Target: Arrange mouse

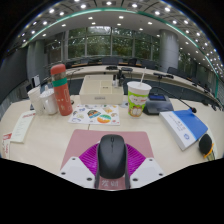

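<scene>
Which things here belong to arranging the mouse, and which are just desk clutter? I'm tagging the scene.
Job:
black computer mouse, between the open gripper fingers, gaps either side
pink mouse mat beneath it

Lying about:
green-banded paper cup with straw
red bottle
white cups
blue-and-white booklet

matt black plastic mouse (112,152), smooth desk (45,140)

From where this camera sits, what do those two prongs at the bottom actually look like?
They are the gripper's two fingers: pale, whitish, blocky pieces with angled outer edges, one at each side. Each inner face carries a magenta pad with a ribbed, grooved surface. No cables, labels or sleeves show. A black mouse sits between them, hiding part of the pads.
</scene>
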Demonstrator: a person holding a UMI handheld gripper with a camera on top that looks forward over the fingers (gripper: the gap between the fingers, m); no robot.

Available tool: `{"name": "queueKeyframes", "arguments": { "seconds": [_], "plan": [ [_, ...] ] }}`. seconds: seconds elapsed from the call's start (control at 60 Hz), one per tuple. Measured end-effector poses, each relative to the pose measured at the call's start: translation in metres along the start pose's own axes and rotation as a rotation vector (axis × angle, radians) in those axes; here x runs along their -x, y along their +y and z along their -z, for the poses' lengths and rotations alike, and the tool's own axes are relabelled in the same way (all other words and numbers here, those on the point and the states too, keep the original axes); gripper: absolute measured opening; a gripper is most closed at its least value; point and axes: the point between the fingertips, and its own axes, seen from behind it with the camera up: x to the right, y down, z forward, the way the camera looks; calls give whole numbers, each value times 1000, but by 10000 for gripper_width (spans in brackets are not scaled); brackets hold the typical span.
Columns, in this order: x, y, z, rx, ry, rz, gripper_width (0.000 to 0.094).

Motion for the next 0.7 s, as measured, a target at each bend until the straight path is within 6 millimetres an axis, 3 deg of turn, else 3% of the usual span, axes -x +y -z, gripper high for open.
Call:
{"name": "queueKeyframes", "arguments": {
  "seconds": [0.15, 0.2, 0.25, 0.317, 0.35, 0.433, 0.567, 0.7],
  "plan": [
    [4, 33, -25, 81, 5, -10, 447],
    [4, 31, -23, 70, 1, -22, 487],
    [3, 32, -16, 92, -4, -23, 616],
    [5, 29, -1, 102, -14, -17, 872],
    [6, 25, 10, 99, -13, -13, 834],
    [6, 11, 45, 71, 6, -1, 866],
    [12, -6, 116, 30, 21, 1, 858],
    [23, -4, 191, 7, 12, -17, 855]
  ]
}}
